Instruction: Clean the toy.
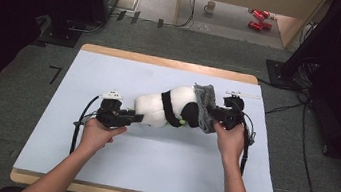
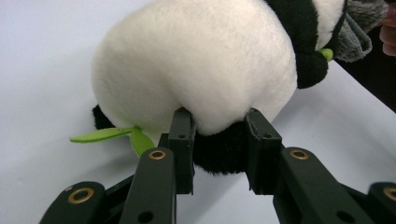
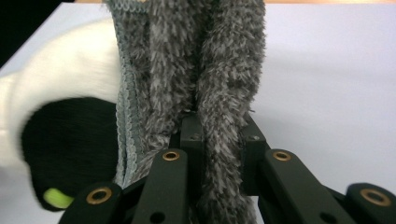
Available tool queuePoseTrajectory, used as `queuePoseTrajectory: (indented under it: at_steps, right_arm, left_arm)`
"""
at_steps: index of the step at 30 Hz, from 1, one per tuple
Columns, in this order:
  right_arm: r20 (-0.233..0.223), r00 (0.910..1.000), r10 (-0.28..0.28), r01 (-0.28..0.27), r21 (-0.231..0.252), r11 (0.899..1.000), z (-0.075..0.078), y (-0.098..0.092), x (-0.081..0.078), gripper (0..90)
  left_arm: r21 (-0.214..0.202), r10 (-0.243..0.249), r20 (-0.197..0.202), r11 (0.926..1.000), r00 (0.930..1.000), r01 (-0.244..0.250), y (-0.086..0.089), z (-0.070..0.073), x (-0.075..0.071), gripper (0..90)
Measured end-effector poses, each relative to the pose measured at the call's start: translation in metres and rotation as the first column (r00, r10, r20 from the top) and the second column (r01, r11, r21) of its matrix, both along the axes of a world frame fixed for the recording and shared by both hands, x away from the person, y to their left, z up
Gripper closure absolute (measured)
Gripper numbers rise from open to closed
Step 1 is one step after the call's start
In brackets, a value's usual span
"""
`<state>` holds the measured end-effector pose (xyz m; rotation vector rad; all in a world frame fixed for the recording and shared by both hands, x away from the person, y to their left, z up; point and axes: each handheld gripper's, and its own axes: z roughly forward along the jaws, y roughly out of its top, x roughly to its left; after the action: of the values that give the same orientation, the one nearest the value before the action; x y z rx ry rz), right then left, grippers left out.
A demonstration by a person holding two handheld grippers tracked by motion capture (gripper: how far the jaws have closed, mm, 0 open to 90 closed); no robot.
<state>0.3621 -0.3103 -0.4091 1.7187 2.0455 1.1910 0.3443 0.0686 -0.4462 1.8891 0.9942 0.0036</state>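
Lying across the middle of the table (image 1: 112, 67), on its pale blue sheet (image 1: 149, 158), was a plush panda (image 1: 161, 109), white in the body with black bands and limbs, stretched between our two hands. Over its end nearest our right hand sat a grey fuzzy cloth (image 1: 204, 103), edged with a knitted hem and bunched into folds. We held the left gripper (image 1: 127, 117) at the panda's other end, and in the left gripper view its jaws pinched a black limb (image 2: 219, 151) under the white rump. We held the right gripper (image 1: 212, 113) against the cloth, and in the right gripper view its jaws were pressed together on one thick fold of that cloth. A small green leaf (image 2: 109, 135) stuck out beside the panda's rump, lying on the sheet just beside the left jaws.
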Motion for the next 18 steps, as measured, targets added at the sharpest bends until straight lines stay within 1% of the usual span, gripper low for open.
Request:
queuePoseTrajectory:
  at_steps: [1, 3, 5, 7, 8, 9, 10, 12, 14, 16, 18]
  right_arm:
    - [-0.007, 1.0000, -0.005, 0.005, -0.006, 1.000, 0.000, -0.002, 0.000, 77.7]
    - [-0.005, 0.9998, -0.022, 0.022, -0.011, 1.000, 0.003, -0.008, -0.001, 77.8]
    - [0.013, 0.9996, -0.026, 0.026, 0.008, 1.000, 0.010, -0.011, -0.003, 77.8]
    - [0.043, 0.9989, -0.015, 0.014, 0.021, 1.000, 0.023, -0.010, -0.008, 77.9]
    - [0.063, 0.9980, -0.004, 0.002, 0.027, 1.000, 0.032, -0.007, -0.011, 77.9]
    - [0.075, 0.9972, 0.006, -0.009, 0.031, 0.999, 0.037, -0.004, -0.013, 77.9]
    - [0.088, 0.9958, 0.023, -0.026, 0.037, 0.999, 0.045, 0.001, -0.016, 77.9]
    - [0.109, 0.9925, 0.055, -0.060, 0.037, 0.998, 0.054, 0.011, -0.020, 77.9]
    - [0.123, 0.9875, 0.099, -0.105, 0.046, 0.993, 0.063, 0.024, -0.025, 77.9]
    - [0.138, 0.9795, 0.147, -0.153, 0.039, 0.987, 0.069, 0.039, -0.029, 77.9]
    - [0.149, 0.9692, 0.196, -0.205, 0.048, 0.978, 0.073, 0.055, -0.034, 77.9]
  left_arm:
    - [-0.005, 0.002, -0.005, 1.0000, 1.0000, -0.002, 0.001, 0.000, 0.000, 68.5]
    - [-0.014, 0.012, -0.011, 0.9998, 0.9999, -0.012, 0.003, 0.001, 0.001, 68.6]
    - [-0.016, 0.017, -0.009, 0.9997, 0.9998, -0.018, 0.003, 0.001, 0.001, 68.6]
    - [-0.019, 0.022, -0.004, 0.9996, 0.9997, -0.022, 0.002, 0.002, 0.000, 68.7]
    - [-0.018, 0.024, -0.004, 0.9996, 0.9997, -0.024, 0.001, 0.003, 0.000, 68.8]
    - [-0.016, 0.022, -0.001, 0.9996, 0.9998, -0.022, 0.000, 0.004, -0.001, 68.9]
    - [-0.019, 0.021, -0.001, 0.9996, 0.9998, -0.021, -0.001, 0.005, -0.001, 69.1]
    - [-0.022, 0.017, -0.011, 0.9996, 0.9998, -0.017, -0.002, 0.007, -0.002, 69.5]
    - [-0.030, 0.012, -0.016, 0.9995, 0.9998, -0.012, -0.003, 0.010, -0.004, 69.8]
    - [-0.026, 0.009, -0.013, 0.9996, 0.9999, -0.009, -0.004, 0.014, -0.006, 70.0]
    - [-0.024, 0.002, -0.011, 0.9997, 0.9999, -0.002, -0.005, 0.017, -0.008, 70.0]
